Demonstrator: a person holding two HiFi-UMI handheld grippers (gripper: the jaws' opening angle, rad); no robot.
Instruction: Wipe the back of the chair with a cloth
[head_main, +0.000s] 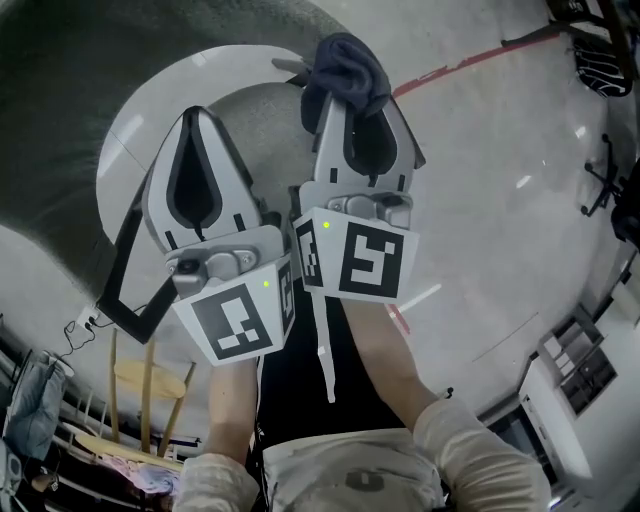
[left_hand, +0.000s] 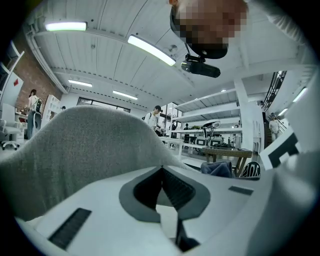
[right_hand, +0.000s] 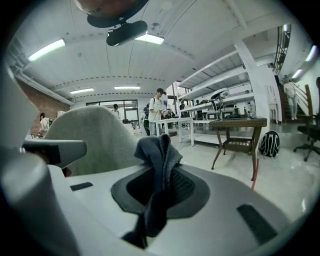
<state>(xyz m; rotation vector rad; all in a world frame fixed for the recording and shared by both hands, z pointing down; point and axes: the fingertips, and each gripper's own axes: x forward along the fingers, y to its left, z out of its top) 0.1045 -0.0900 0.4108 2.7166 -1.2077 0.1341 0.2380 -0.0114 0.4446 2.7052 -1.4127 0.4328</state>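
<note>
The right gripper (head_main: 352, 100) pinches a dark cloth (head_main: 347, 62) beside the left gripper (head_main: 195, 115), over the grey chair (head_main: 70, 120).

The grey chair back (left_hand: 85, 145) blocks the way ahead on the left; to its right the floor (right_hand: 285, 175) lies open as far as a wooden table (right_hand: 239, 122).

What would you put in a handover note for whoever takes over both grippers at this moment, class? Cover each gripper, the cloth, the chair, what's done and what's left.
Left gripper: jaws together, nothing between them, pointed at the chair back.
Right gripper: shut on the dark cloth, which sticks up past the jaw tips.
Chair back: grey fabric, ahead and to the left of the cloth, not touching it.
Done: cloth is picked up and held.
Left: bring the cloth onto the chair back and wipe across it; no wiping contact shows yet.
</note>
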